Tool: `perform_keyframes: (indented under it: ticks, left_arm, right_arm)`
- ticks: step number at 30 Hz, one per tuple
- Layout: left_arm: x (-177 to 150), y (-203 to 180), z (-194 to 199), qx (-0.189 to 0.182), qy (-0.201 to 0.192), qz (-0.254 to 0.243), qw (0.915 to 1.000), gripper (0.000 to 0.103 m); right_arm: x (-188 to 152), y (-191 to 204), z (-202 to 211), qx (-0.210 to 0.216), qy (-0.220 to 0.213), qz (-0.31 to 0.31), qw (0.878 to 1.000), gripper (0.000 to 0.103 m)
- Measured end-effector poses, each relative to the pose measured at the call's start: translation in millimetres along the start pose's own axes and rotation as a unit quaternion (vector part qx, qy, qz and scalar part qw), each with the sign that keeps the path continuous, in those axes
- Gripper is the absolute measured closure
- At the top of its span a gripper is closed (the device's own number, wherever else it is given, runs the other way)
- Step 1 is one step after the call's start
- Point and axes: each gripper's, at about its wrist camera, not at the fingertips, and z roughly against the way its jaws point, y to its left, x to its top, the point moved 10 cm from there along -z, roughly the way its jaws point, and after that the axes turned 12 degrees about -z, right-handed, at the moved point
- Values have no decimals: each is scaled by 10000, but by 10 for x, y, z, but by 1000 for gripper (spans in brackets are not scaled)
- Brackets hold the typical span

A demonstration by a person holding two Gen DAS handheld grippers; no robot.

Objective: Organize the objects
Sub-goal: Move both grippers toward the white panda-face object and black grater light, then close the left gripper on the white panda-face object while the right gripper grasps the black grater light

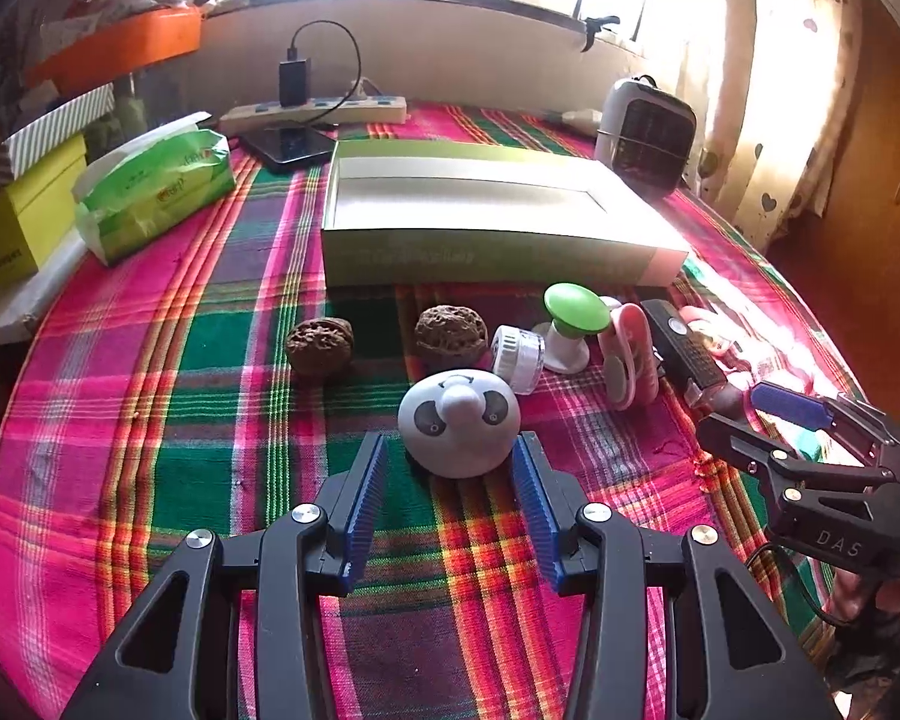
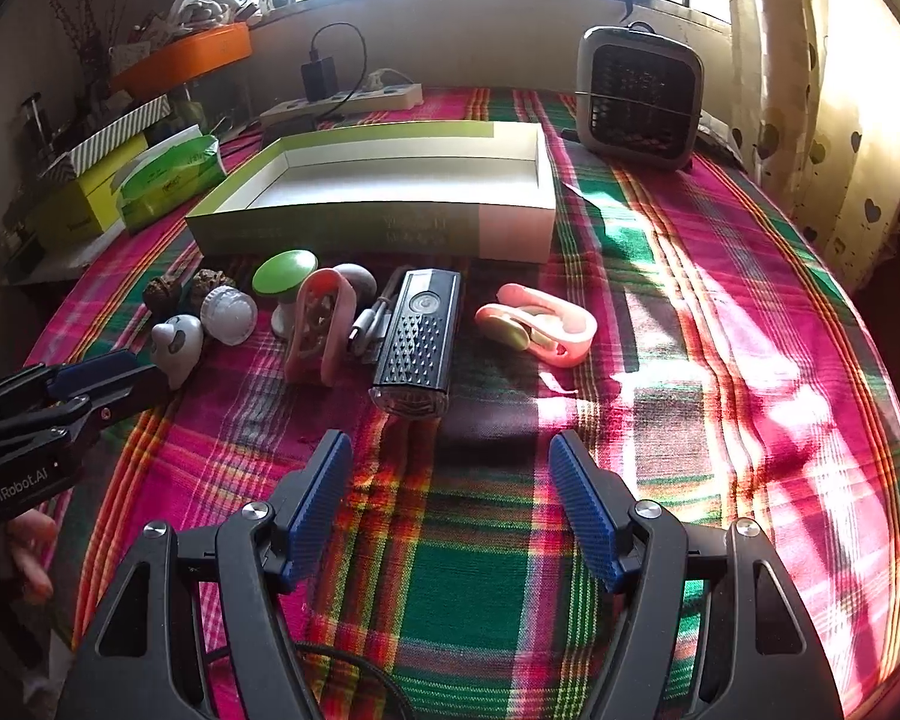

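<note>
A white panda-face toy (image 1: 459, 423) lies on the plaid cloth just ahead of my open left gripper (image 1: 453, 450), its near edge between the fingertips; it also shows in the right wrist view (image 2: 177, 345). Behind it lie two walnuts (image 1: 320, 345), a white round jar (image 1: 517, 357), a green-capped stand (image 1: 575, 309), a pink clip (image 1: 627, 354) and a black bike light (image 2: 417, 339). My right gripper (image 2: 450, 450) is open and empty, just short of the bike light. A second pink clip (image 2: 540, 324) lies to its right. An open shallow box (image 2: 390, 180) stands behind the row.
A small heater (image 2: 639, 96) stands at the back right. A green tissue pack (image 1: 156, 192), yellow boxes (image 1: 21, 222), a phone (image 1: 288, 147) and a power strip (image 1: 315, 111) sit at the back left. The table edge drops off at the right by the curtain (image 2: 840, 120).
</note>
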Motion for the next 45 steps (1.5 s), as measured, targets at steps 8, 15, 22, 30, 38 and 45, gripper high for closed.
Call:
perform_keyframes:
  ticks: [8,15,22,30,38,45]
  left_arm:
    - [55,66,-150,-21,175,113,9998,61]
    - [131,95,-225,12,250,82,9997,61]
    - [150,115,-244,-33,303,138,9994,61]
    - [157,113,-257,-38,346,159,9993,62]
    - [125,138,-233,-85,360,317,9988,65]
    - [152,145,-183,-62,279,292,9992,72]
  right_arm:
    - [96,-5,-131,-1,130,-19,9999,34]
    - [201,6,-220,-51,163,47,9998,34]
    - [262,29,-275,-13,165,82,9998,44]
    - [281,30,-275,15,149,130,9998,58]
    - [277,19,-257,81,121,96,9998,73]
    - [270,12,-233,112,109,80,9998,74]
